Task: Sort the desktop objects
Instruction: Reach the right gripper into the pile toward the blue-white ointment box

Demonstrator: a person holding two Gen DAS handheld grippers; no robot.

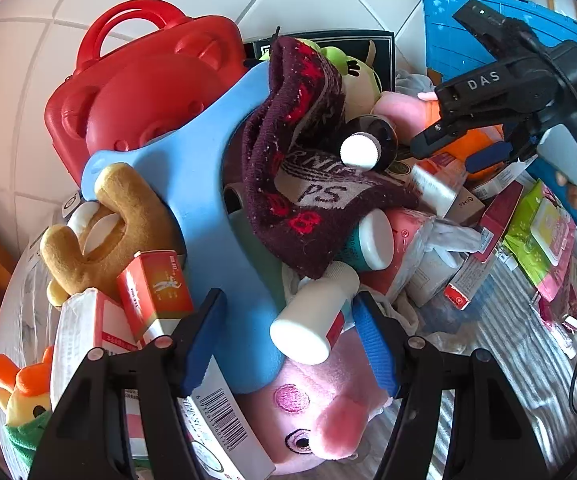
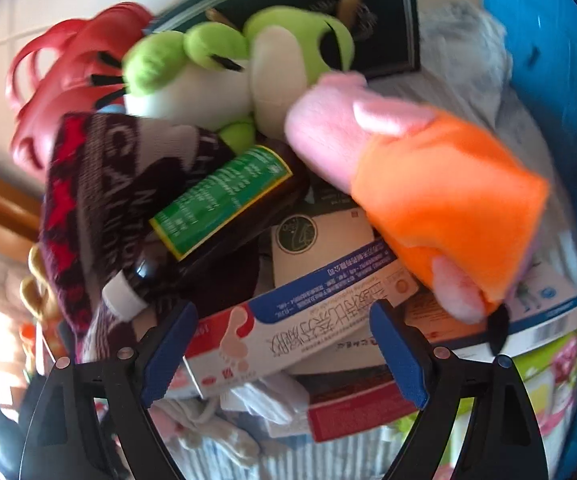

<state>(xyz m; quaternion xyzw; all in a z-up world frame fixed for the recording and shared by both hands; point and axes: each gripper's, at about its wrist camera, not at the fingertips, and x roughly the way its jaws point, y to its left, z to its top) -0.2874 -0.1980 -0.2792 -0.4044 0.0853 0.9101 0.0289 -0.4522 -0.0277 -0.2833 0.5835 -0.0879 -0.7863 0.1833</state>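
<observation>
A heap of objects fills both views. In the left wrist view my left gripper is open, its blue pads either side of a white pill bottle that lies on a pink pig plush. A maroon knit hat drapes over a blue foam piece and a brown bottle with a white cap. My right gripper shows at the upper right, over the orange plush. In the right wrist view my right gripper is open above a long foot-cream box, with the orange and pink plush at right.
A red bear-shaped case stands at the back left, a blue crate at the back right. A green frog plush, a dark book, a red box, a brown antler plush and wet wipes lie around.
</observation>
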